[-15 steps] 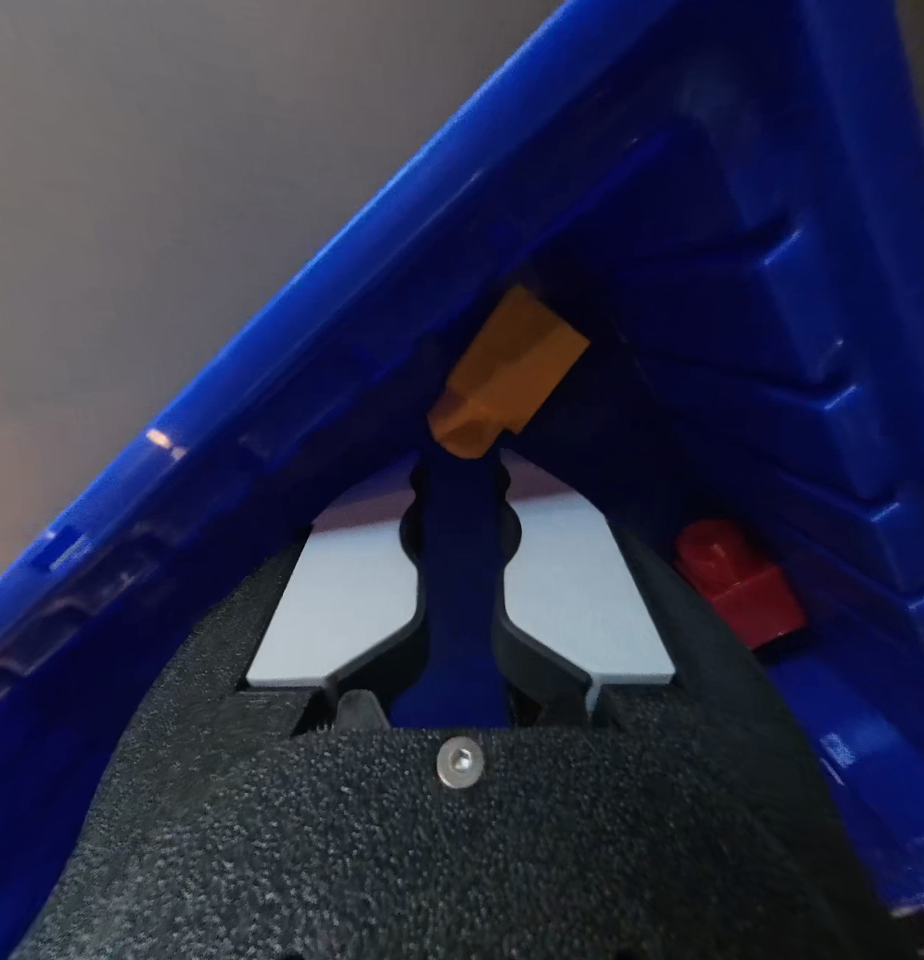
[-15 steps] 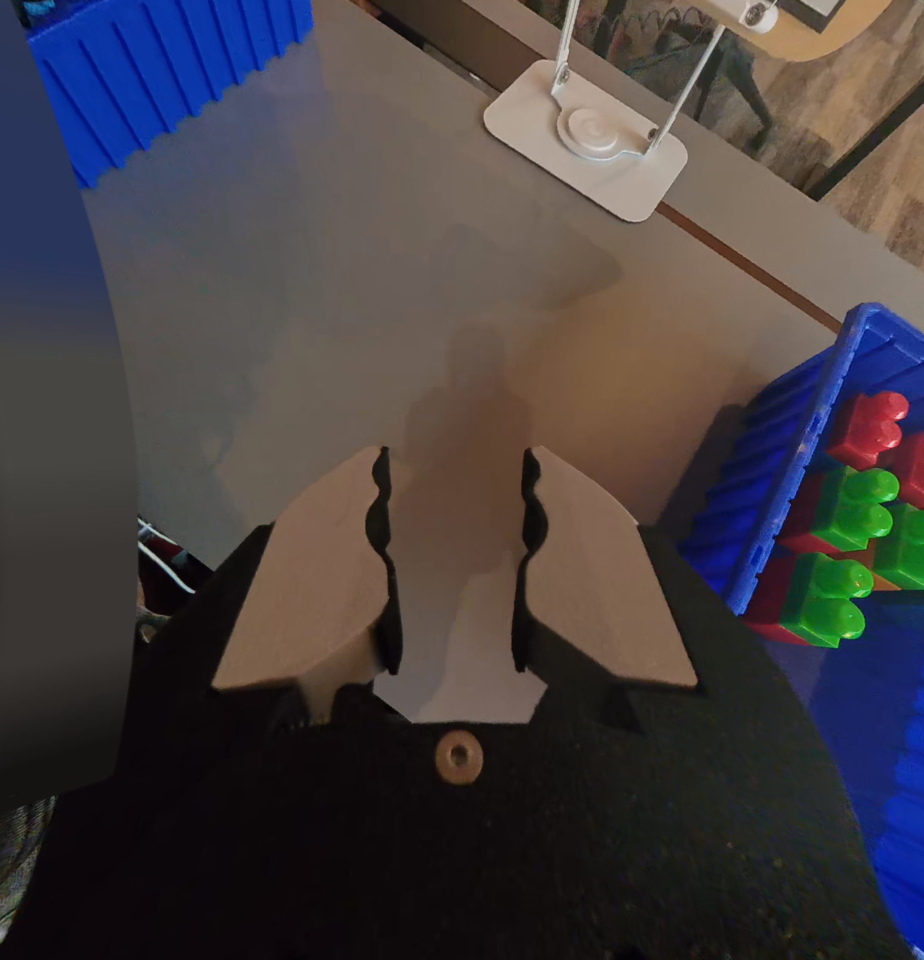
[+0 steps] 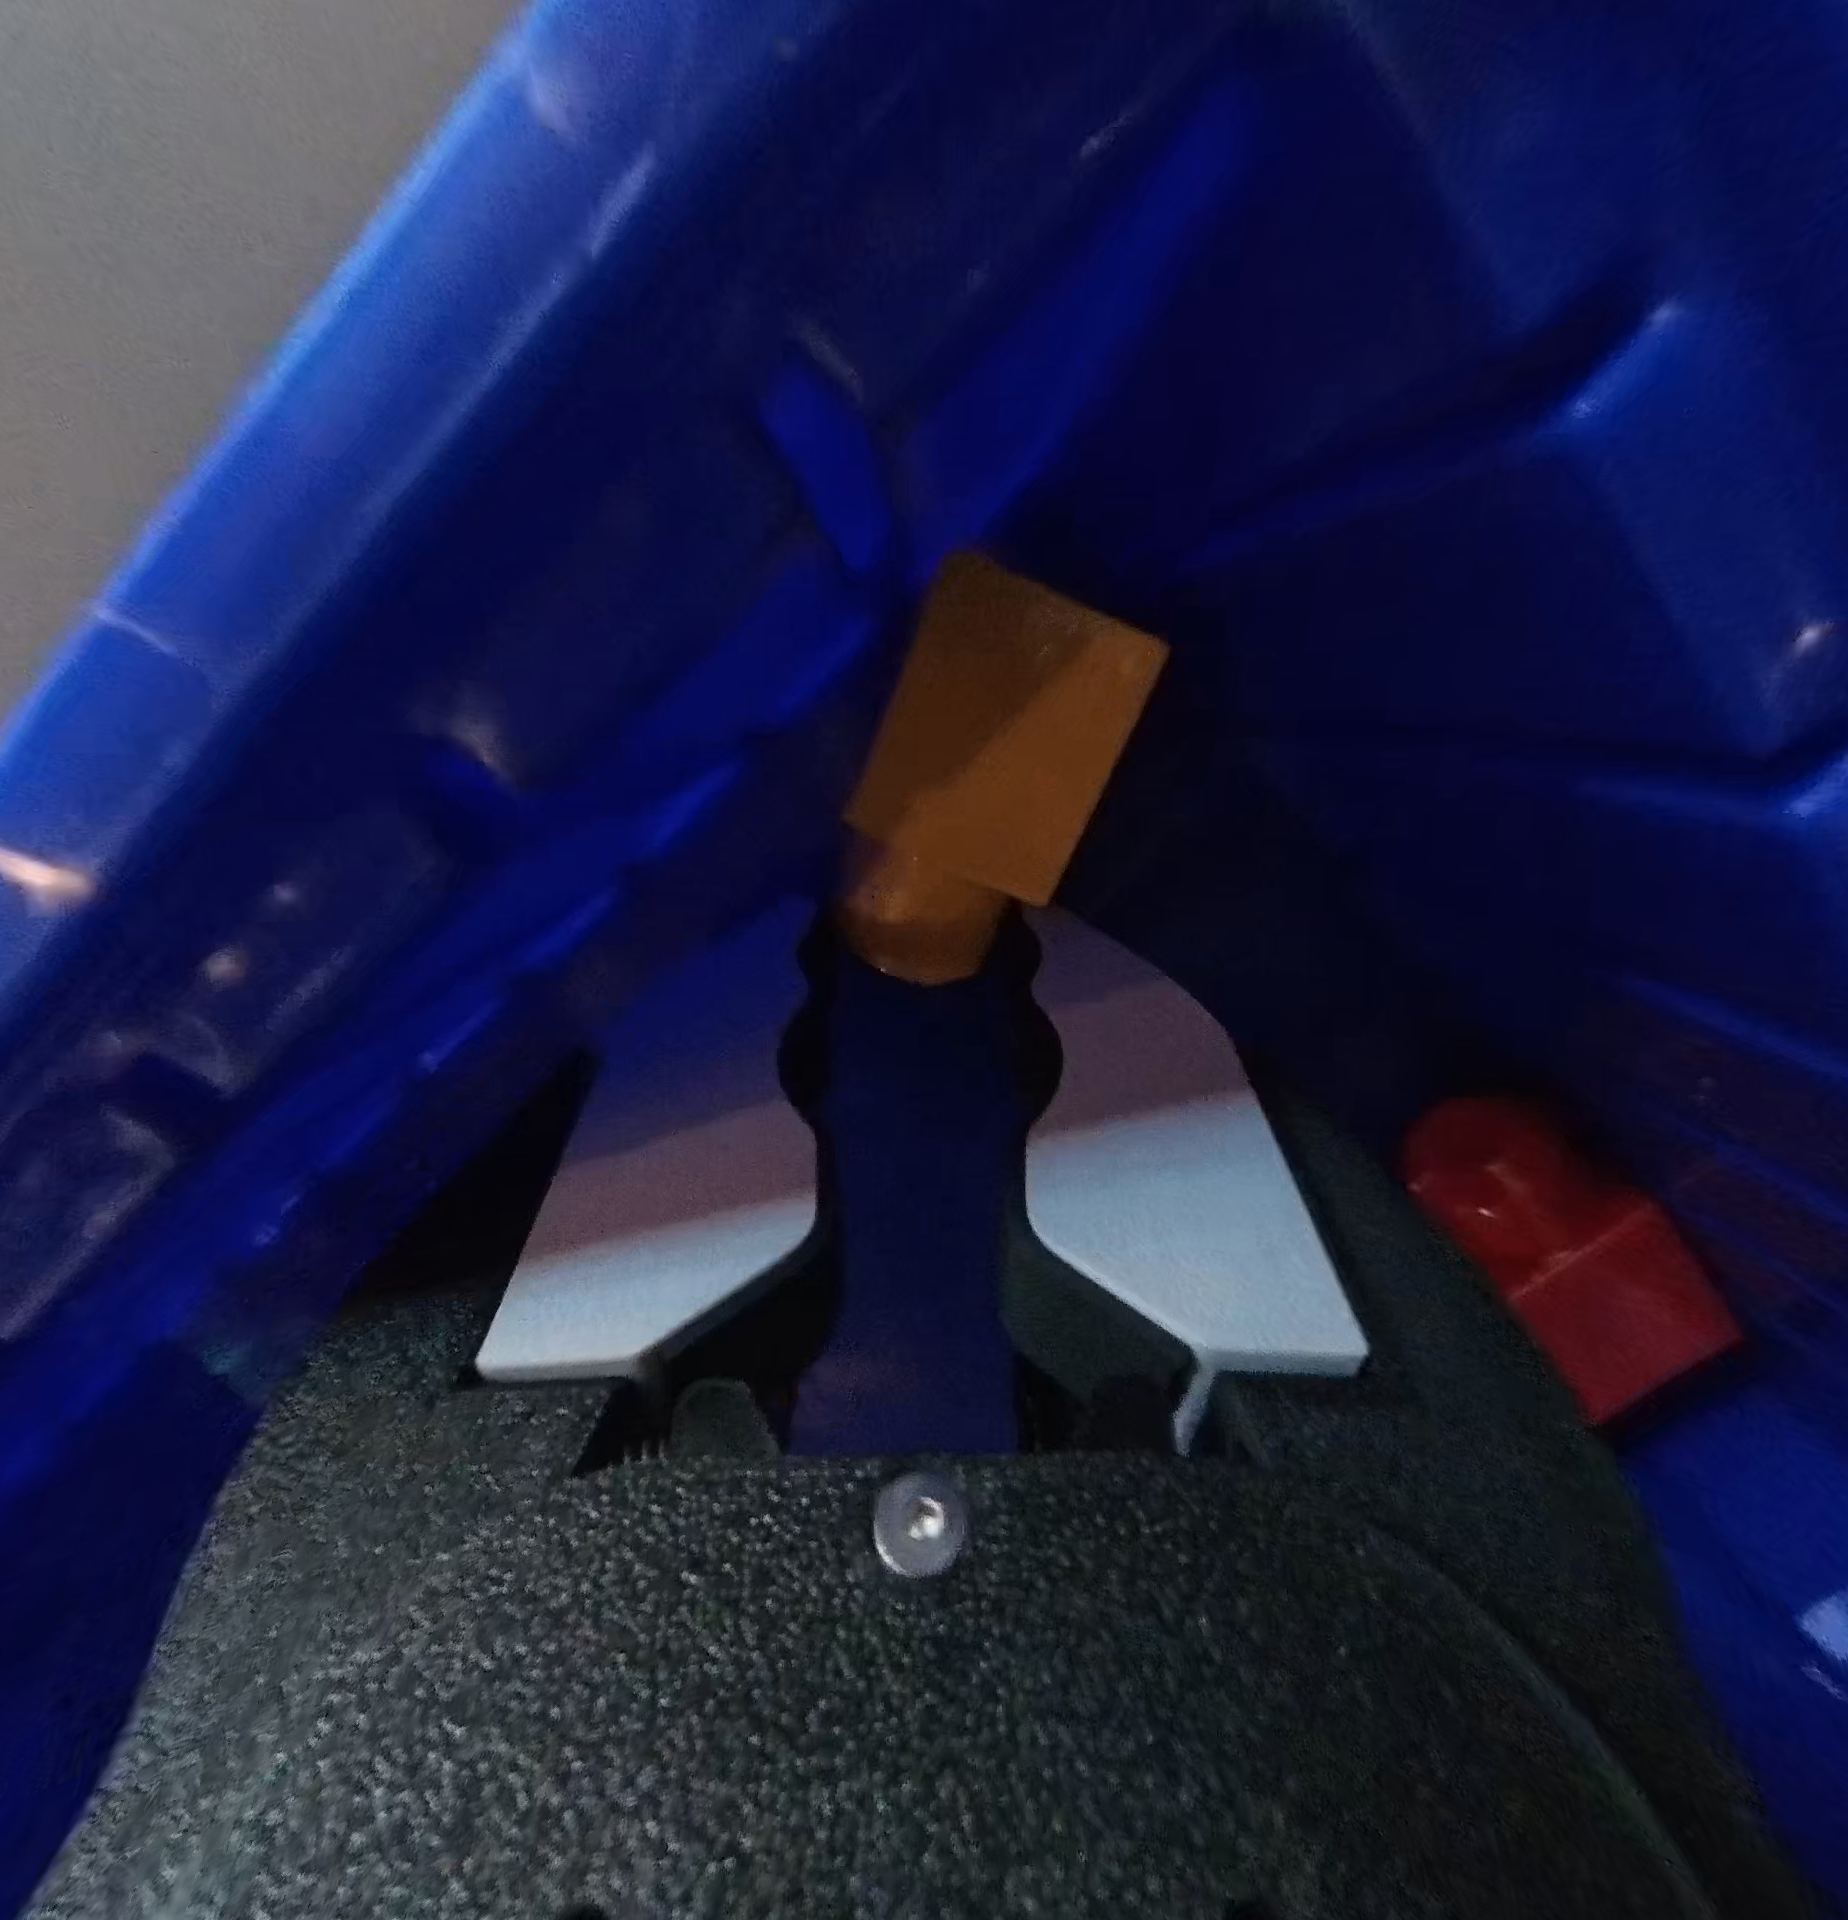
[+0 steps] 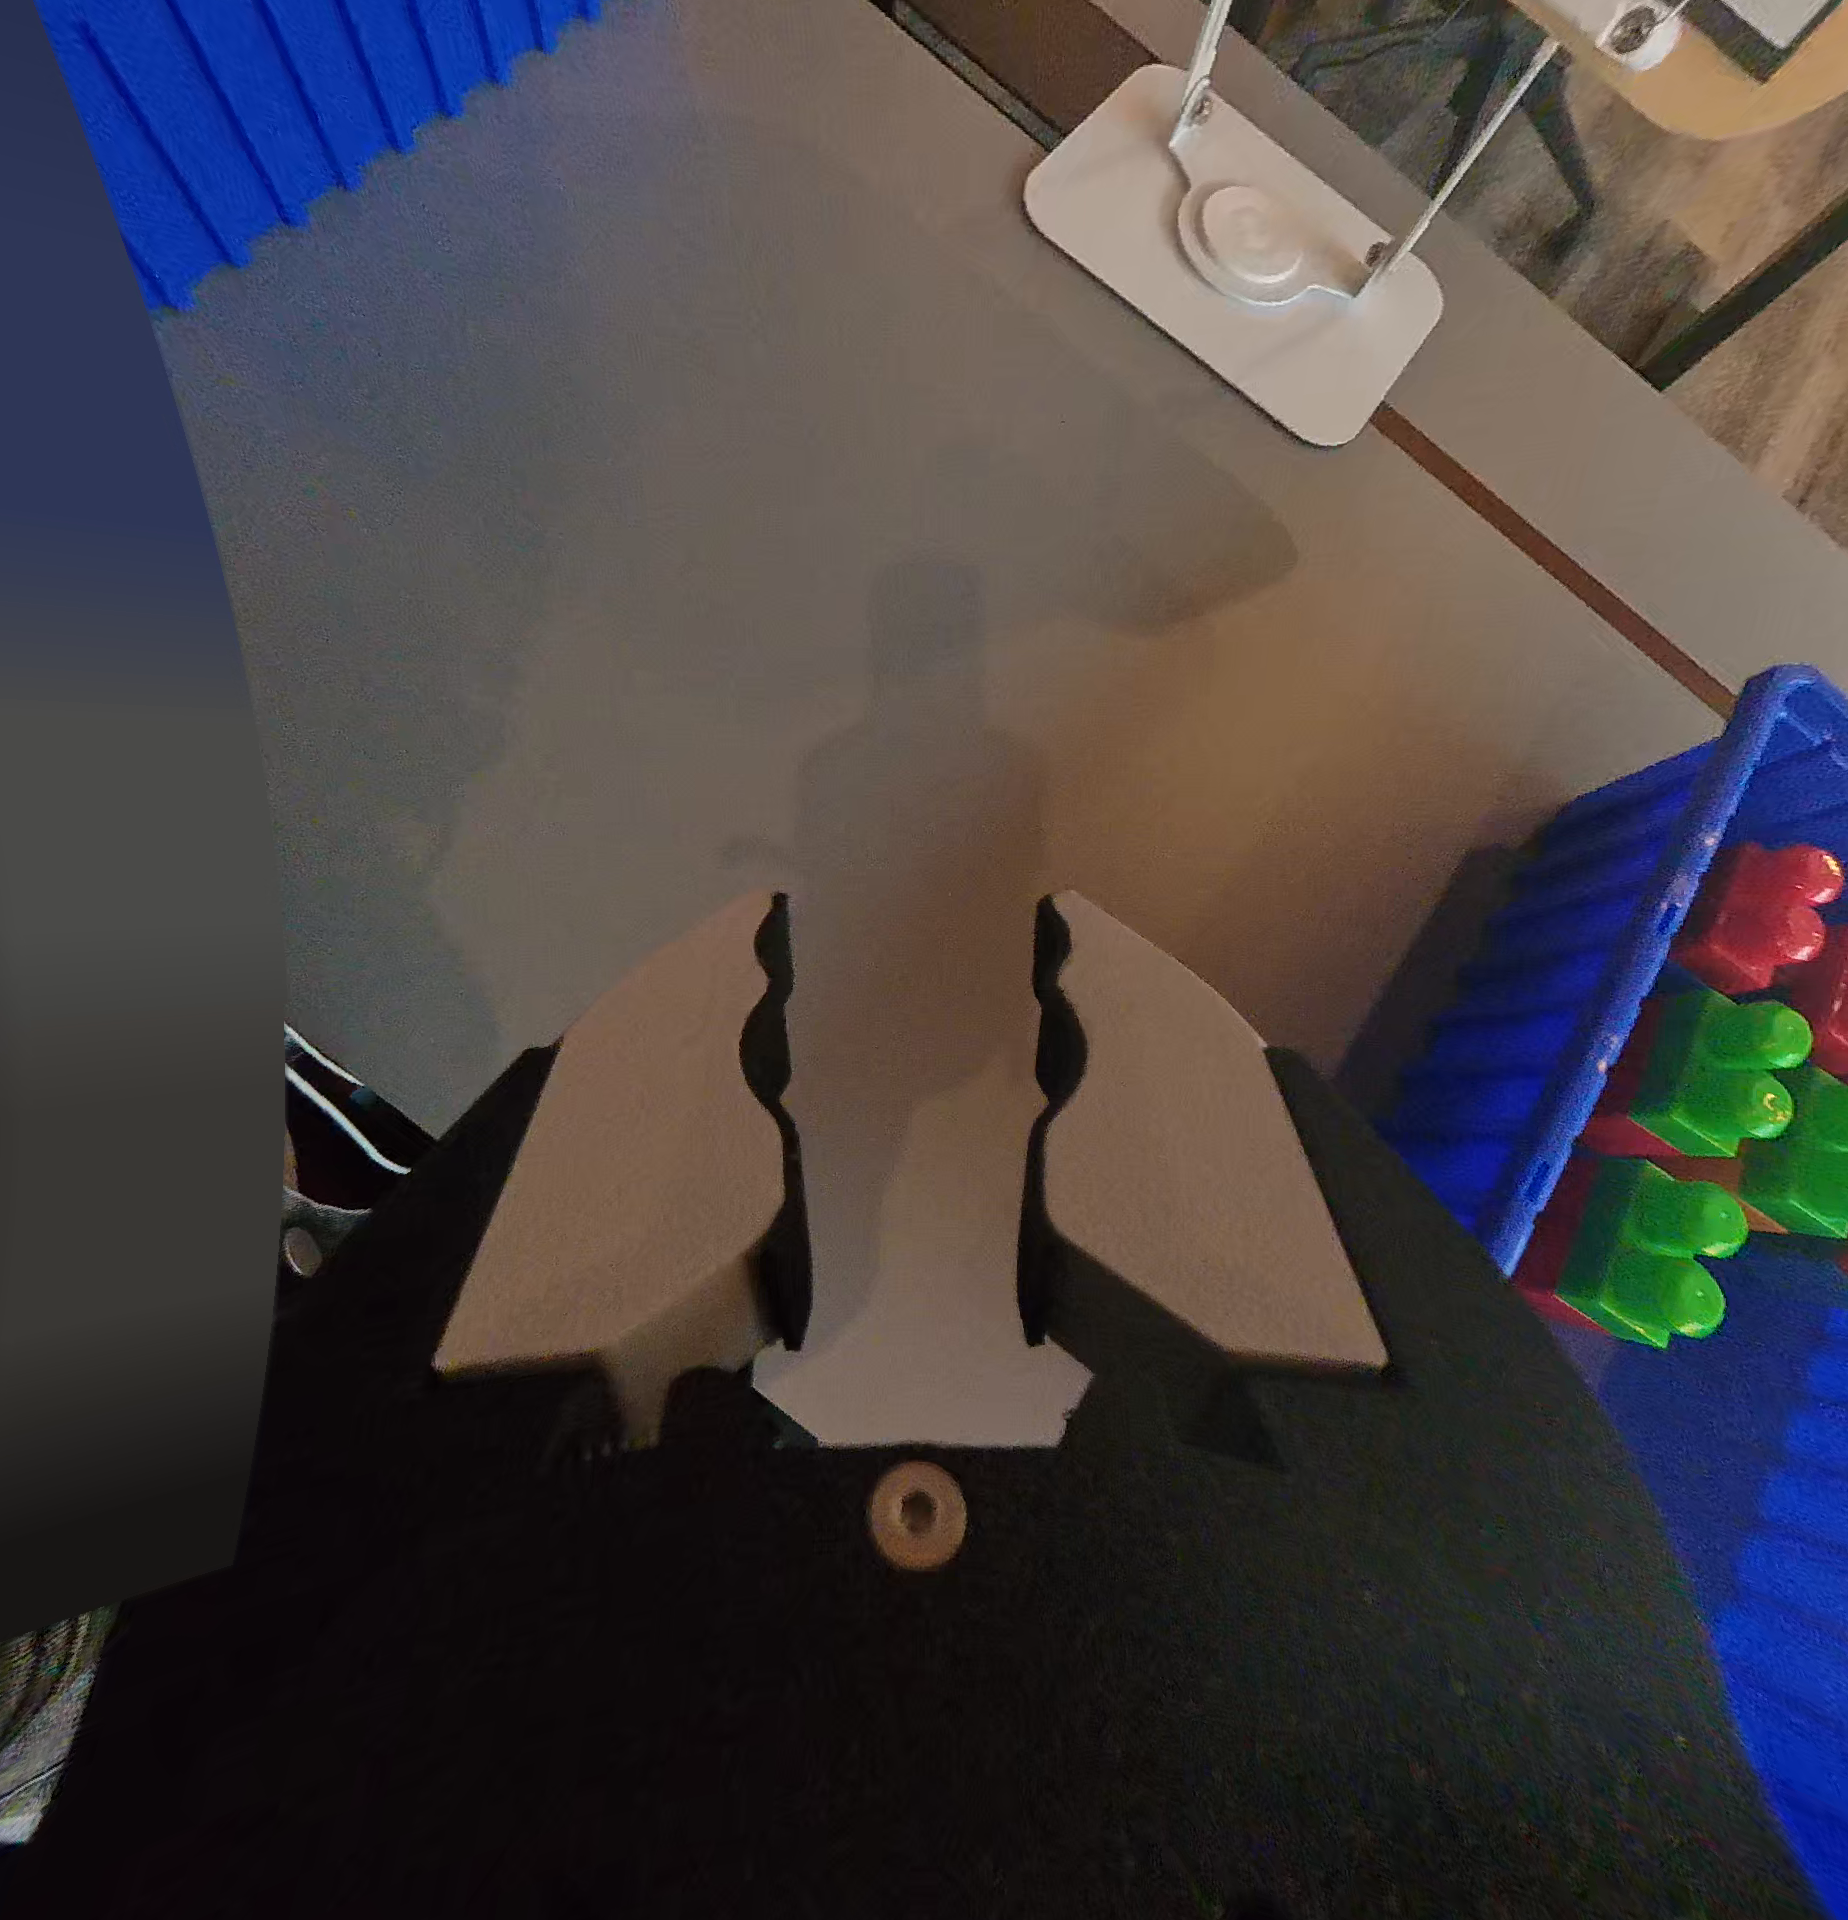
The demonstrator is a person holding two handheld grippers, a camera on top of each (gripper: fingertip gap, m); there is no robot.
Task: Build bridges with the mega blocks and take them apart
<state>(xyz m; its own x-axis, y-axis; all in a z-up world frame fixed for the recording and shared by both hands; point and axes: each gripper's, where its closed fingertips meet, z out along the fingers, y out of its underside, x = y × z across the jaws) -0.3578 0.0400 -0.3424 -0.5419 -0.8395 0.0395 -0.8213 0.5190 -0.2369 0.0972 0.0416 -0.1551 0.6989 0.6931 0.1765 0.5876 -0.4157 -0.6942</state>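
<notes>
My left gripper (image 3: 920, 935) is deep inside a blue bin (image 3: 484, 623), near a corner. Its fingertips pinch the stud of an orange block (image 3: 1003, 748), which sticks out ahead of them against the bin wall. A red block (image 3: 1564, 1257) lies on the bin floor just right of the right finger. My right gripper (image 4: 912, 909) is open and empty, held above the bare grey table (image 4: 691, 520). To its right stands a second blue bin (image 4: 1626, 987) holding green blocks (image 4: 1720, 1081) and red blocks (image 4: 1761, 914).
The ribbed wall of another blue bin (image 4: 276, 135) shows at the top left of the right wrist view. A white stand base (image 4: 1232, 249) with thin metal legs sits at the table's far edge. Floor lies beyond that edge. Some 50 cm of space lies between my two pairs of fingers.
The left gripper has tilted and shifted inside the bin, with the orange block staying at its fingertips. The red block now sits a little farther right. The right gripper has barely moved.
</notes>
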